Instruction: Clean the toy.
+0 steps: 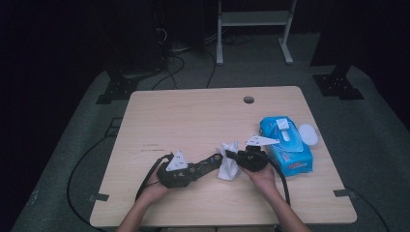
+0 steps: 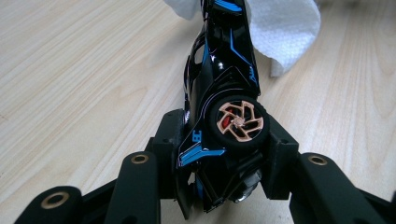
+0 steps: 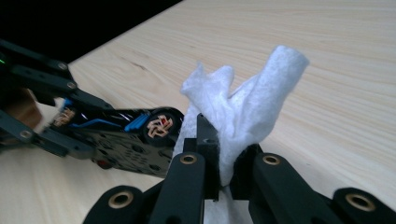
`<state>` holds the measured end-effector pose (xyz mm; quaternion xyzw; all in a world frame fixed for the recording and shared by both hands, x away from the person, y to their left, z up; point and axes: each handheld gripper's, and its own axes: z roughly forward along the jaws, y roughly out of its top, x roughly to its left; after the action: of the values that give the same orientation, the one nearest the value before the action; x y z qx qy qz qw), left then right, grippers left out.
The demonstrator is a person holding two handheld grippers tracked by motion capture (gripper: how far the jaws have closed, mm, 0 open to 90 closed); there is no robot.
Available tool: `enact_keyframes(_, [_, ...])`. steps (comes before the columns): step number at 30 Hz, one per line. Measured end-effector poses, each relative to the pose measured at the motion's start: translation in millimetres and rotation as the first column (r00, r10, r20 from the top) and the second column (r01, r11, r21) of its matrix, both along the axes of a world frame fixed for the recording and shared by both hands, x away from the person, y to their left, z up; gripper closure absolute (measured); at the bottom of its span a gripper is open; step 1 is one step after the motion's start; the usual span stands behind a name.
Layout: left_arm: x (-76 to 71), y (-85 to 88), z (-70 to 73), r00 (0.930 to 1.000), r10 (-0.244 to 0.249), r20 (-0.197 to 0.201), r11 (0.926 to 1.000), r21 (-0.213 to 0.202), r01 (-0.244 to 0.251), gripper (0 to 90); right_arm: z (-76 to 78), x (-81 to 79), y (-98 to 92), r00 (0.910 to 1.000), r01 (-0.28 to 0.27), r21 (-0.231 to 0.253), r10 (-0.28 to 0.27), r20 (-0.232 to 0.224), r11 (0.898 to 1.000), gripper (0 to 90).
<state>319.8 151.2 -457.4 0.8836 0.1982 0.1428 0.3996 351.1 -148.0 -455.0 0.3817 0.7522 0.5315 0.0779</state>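
So the left gripper [image 2: 219, 140] has its jaws clamped on the tail end of a black toy car [image 2: 224, 88], pads squeezing right by the rear wheel [image 2: 237, 122], car turned on its side and held out over the desk [image 1: 193, 116] near the front edge, about mid-width. The right gripper [image 3: 224, 161] is pinched tight on a bunched white wipe [image 3: 243, 107], which sits right at the car's nose. What could go wrong, I reckon: the grip is on one end only, so pressing the wipe against the far end could lever the car and make it twist or slip out of the pads. The body is glossy too, which won't help. The wipe is floppy and might just fold over instead of rubbing. As for containers, a blue wipes pack [image 1: 286, 145] lies near the right edge with its flap up and a white sheet poking out; can't tell how full it is.
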Motion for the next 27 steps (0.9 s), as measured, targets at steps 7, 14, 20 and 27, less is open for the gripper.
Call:
enact_keyframes(7, [0.2, 8.0, -0.3, 0.9998, -0.019, -0.005, 0.9998, -0.008, 0.019, 57.8, -9.4, 3.7, 2.2, 0.9983, -0.021, 0.041, 0.023, -0.053, 0.999, 85.2])
enact_keyframes(14, [0.5, 11.4, -0.8, 0.9998, -0.019, -0.009, 0.9997, -0.013, 0.019, 57.8, -22.4, 6.3, 3.8, 0.9944, -0.011, 0.006, 0.012, -0.105, 1.0, 85.2])
enact_keyframes(20, [1.2, 11.3, -2.1, 0.9997, -0.021, -0.011, 0.9998, 0.002, 0.021, 57.7, -17.2, 5.4, 3.3, 0.9952, -0.002, 0.05, 0.007, -0.097, 0.999, 85.2])
enact_keyframes(27, [1.1, 10.7, -2.9, 0.9997, -0.021, -0.01, 0.9997, 0.012, 0.022, 57.6, -27.8, 8.1, 5.9, 0.9875, 0.003, 0.004, -0.002, -0.157, 1.0, 85.2])
